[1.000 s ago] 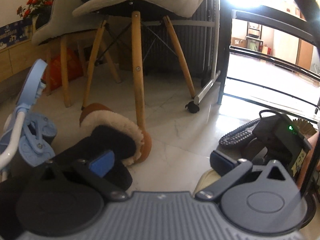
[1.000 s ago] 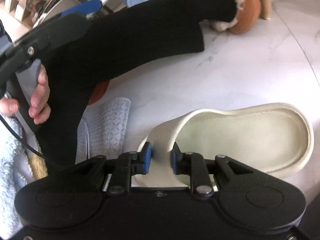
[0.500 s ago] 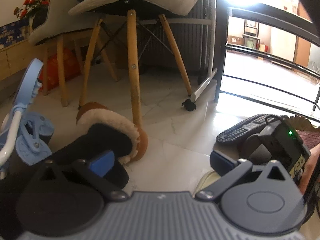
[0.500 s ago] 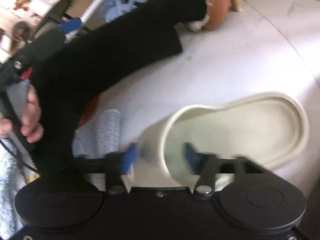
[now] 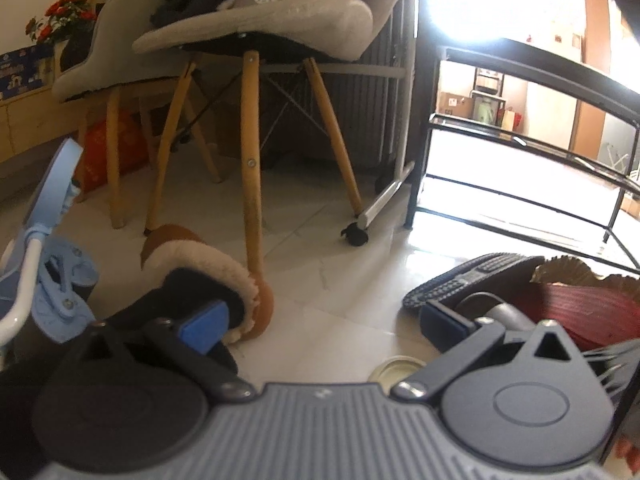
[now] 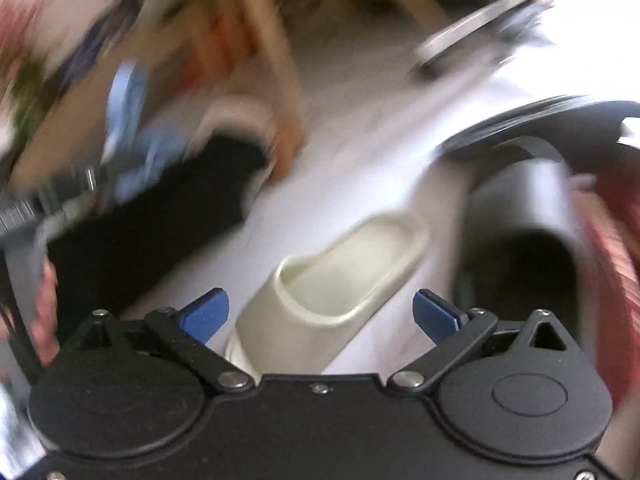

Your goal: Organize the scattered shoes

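Note:
A cream slipper (image 6: pixel 344 268) lies on the white floor just ahead of my right gripper (image 6: pixel 320 314), which is open and empty, its jaws spread wide either side of the slipper's strap end. A dark grey slipper (image 6: pixel 520 232) lies to its right. My left gripper (image 5: pixel 320 322) is open and empty above the floor. A brown fleece-lined slipper (image 5: pixel 208 268) lies by a chair leg, behind a black sleeve. The grey slipper's ridged sole (image 5: pixel 472 280) shows at right in the left wrist view, and the cream slipper's edge (image 5: pixel 396 366) low down. The right wrist view is blurred.
Grey chairs on wooden legs (image 5: pixel 252 160) stand ahead. A black metal rack (image 5: pixel 520 184) is at right, a castor bar (image 5: pixel 384 200) beside it. A blue plastic stand (image 5: pixel 52 264) is at left. A red ribbed thing (image 5: pixel 580 312) lies right of the grey slipper.
My right gripper let go of the cream slipper's strap, opened wide and is swinging away. The left gripper tilted up a little and stayed open.

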